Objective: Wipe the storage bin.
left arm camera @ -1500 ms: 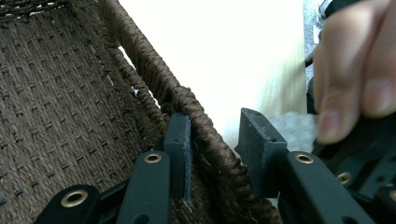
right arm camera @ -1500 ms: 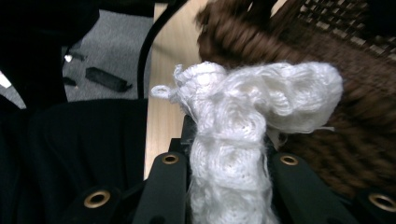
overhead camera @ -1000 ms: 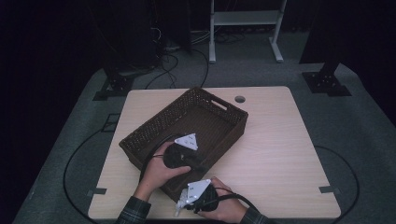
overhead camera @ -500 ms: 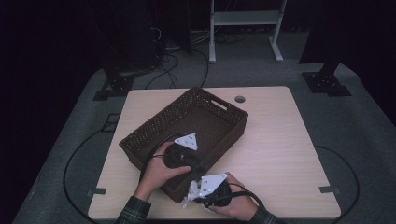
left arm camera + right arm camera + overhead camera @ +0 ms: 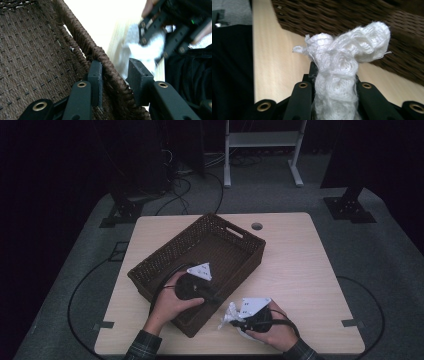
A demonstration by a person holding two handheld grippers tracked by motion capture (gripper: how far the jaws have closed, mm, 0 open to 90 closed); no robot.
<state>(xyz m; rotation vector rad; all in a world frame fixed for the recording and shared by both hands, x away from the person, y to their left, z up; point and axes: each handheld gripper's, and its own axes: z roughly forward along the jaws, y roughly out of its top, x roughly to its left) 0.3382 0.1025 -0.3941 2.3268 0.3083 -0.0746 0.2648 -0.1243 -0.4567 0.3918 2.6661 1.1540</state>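
Observation:
A brown wicker basket (image 5: 200, 255) stands slantwise on the light wooden table (image 5: 310, 270). My left gripper (image 5: 216, 297) straddles its near wall. In the left gripper view, one jaw sits inside and one outside the woven rim (image 5: 107, 65), with the left gripper (image 5: 115, 75) shut on it. My right gripper (image 5: 235, 320) hovers just outside the basket's near corner, shut on a crumpled white knitted cloth (image 5: 229, 316). That cloth (image 5: 342, 60) bulges up between the black jaws of the right gripper (image 5: 334, 82). The left gripper view also shows the cloth (image 5: 147, 50), blurred, at the upper right.
A round cable hole (image 5: 257, 226) lies near the table's far edge. The basket's inside is bare. Beyond the table stand a white metal frame (image 5: 260, 140) and dark stands, with cables on the grey floor. Open tabletop lies right of the basket.
My right gripper has carried the white cloth to the right and slightly away from the table's front edge, alongside the basket. The left gripper and basket have stayed put.

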